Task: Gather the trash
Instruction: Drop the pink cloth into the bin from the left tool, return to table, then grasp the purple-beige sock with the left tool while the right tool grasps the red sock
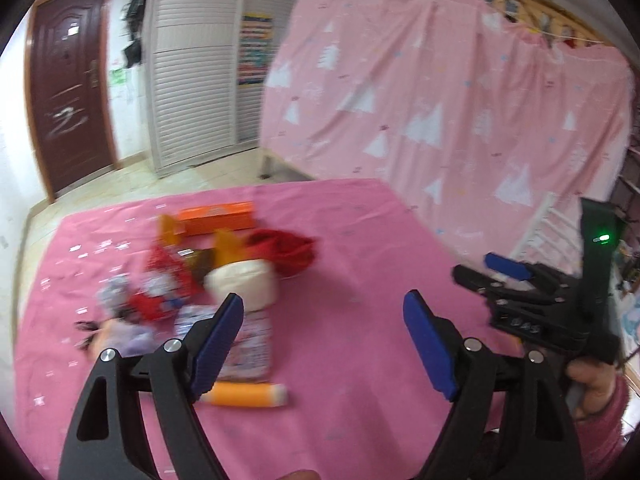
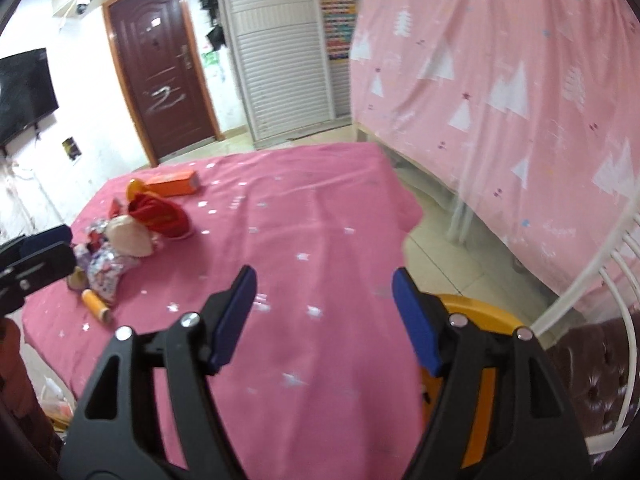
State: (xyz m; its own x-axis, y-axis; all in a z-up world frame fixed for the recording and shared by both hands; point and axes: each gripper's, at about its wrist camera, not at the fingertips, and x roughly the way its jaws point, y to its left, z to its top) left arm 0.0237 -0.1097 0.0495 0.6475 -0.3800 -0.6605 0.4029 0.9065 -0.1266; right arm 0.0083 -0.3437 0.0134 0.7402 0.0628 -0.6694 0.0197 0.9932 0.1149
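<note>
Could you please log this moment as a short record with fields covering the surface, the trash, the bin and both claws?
surface: table under a pink cloth
trash: pile of wrappers on the table's left side, with an orange box behind it and an orange tube in front
bin: orange bin beside the table, on the right
left claw: open, empty, near the pile
right claw: open, empty, over bare cloth

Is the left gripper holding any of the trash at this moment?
No, the left gripper is wide open with only pink tablecloth showing between its blue pads, and the orange tube lies untouched on the cloth beside it.
</note>
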